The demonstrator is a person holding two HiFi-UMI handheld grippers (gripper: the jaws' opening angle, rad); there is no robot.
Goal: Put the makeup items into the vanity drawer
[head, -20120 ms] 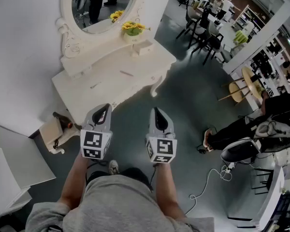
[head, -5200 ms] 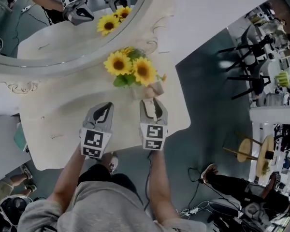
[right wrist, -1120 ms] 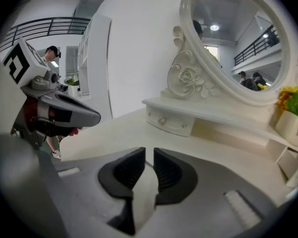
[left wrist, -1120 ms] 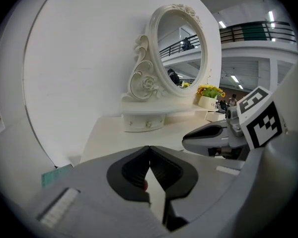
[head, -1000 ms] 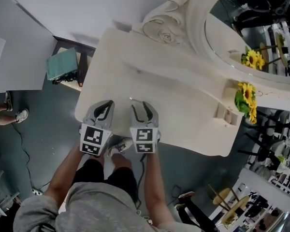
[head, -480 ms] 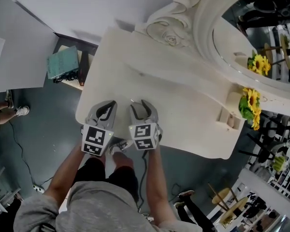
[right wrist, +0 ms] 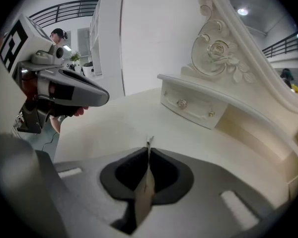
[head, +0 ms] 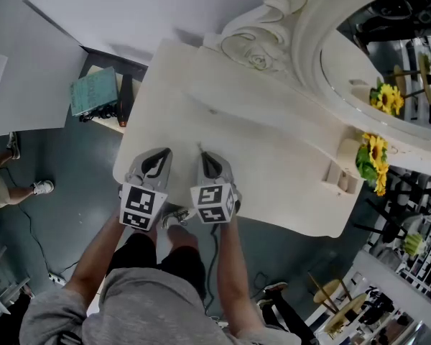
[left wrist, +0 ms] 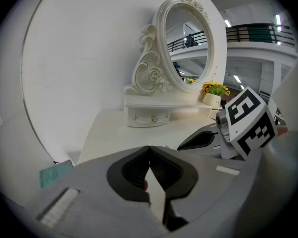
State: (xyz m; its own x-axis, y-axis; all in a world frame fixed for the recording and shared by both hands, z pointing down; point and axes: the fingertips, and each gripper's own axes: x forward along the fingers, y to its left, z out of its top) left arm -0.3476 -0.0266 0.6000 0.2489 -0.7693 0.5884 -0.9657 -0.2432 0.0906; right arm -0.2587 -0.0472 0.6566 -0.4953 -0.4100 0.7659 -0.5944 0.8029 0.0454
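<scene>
1. On the counter [head: 294, 171], at its near edge, the right gripper [head: 205, 161] has just been closing its jaws and now pinches a thin makeup stick [right wrist: 149, 141], whose tip pokes out above them.
2. Check that the pinch is firm before lifting; so thin a stick could easily swivel or slip.
3. Raise it straight up and keep it level.
4. The small drawer [right wrist: 192, 108] at the back looks shut and is well apart from the stick. The left gripper [head: 158, 155], jaws together and empty, seems best placed to pull a knob [right wrist: 181, 103].
5. Lower the stick inside the drawer before letting go.
</scene>
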